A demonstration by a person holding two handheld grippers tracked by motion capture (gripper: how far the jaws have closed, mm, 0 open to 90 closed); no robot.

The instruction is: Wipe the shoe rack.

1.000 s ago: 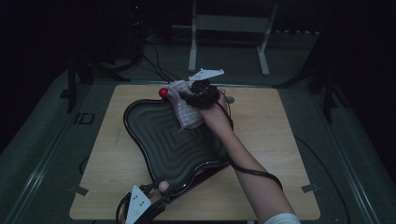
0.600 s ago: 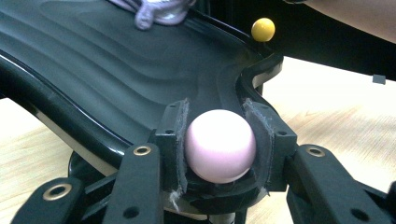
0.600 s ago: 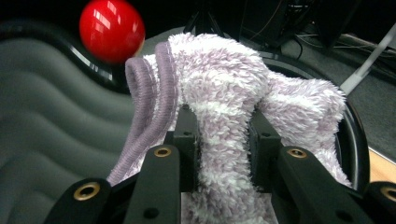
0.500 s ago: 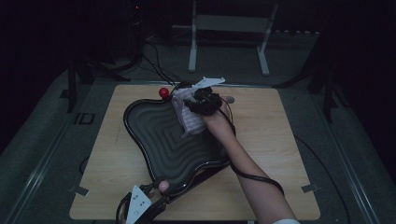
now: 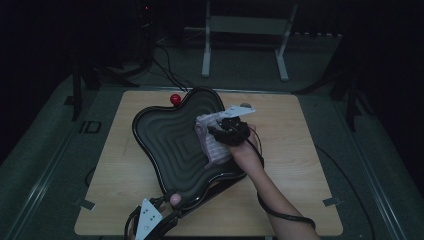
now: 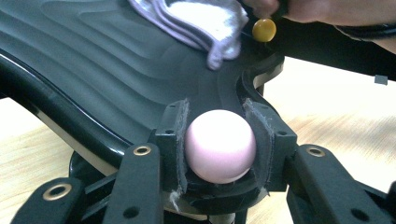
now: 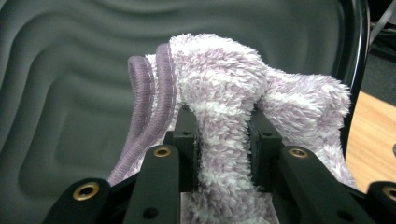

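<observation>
A black tray (image 5: 165,145) with a wavy stepped surface lies across the wooden board. My right gripper (image 5: 222,131) is over the tray's right side, shut on a fluffy lilac-and-white cloth (image 5: 212,147) that rests on the tray. In the right gripper view the cloth (image 7: 224,88) is pinched between the jaws of that gripper (image 7: 222,135), its ribbed hem hanging at the left. At the board's near edge my left gripper (image 5: 170,205) is shut on a pink ball (image 6: 220,145) fixed at the tray's near tip (image 6: 116,70).
A red ball (image 5: 175,99) sits at the tray's far rim. A yellow ball (image 6: 264,29) shows beside the right hand at the tray's edge. The wooden board (image 5: 310,150) has bare room on the right. Cables and metal stand legs (image 5: 245,45) lie beyond it.
My right gripper has carried the cloth from the far part of the tray toward the near right and lower, onto the tray. The left gripper has kept still on the pink ball.
</observation>
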